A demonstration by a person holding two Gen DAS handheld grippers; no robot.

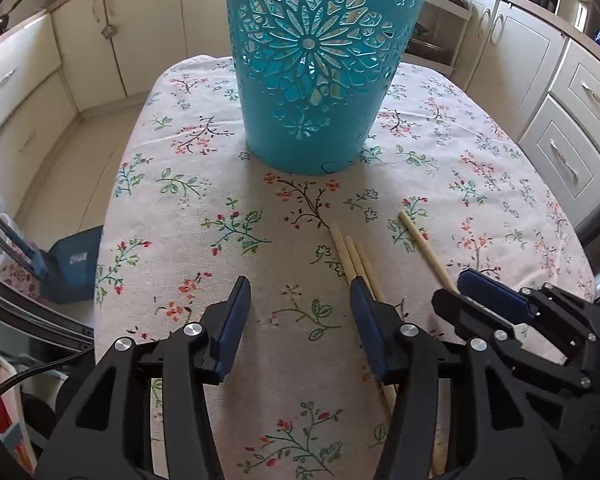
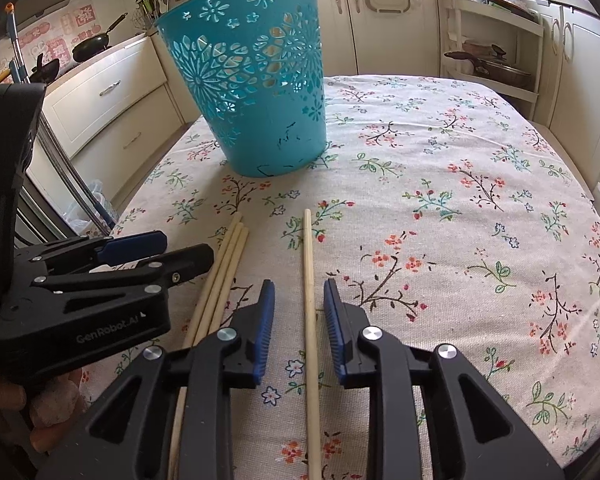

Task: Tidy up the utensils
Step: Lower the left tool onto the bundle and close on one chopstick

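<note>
Now right tool [image 2: 299, 300] open astride single chopstick [image 2: 309, 264], w/o touching

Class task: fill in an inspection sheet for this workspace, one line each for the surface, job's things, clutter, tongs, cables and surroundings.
Surface: floral cloth-covered table.
Job's things: teal perforated plastic basket upright; three wooden chopsticks bundled; single wooden chopstick lying apart.
Clutter: nothing seen on the table.
Tongs: left tongs open, empty, bundle under one finger; right tongs open, straddling the single chopstick, not pressing.
Cables: black cable beside the table.
Surroundings: cream kitchen cabinets, black wok on the counter.
</note>
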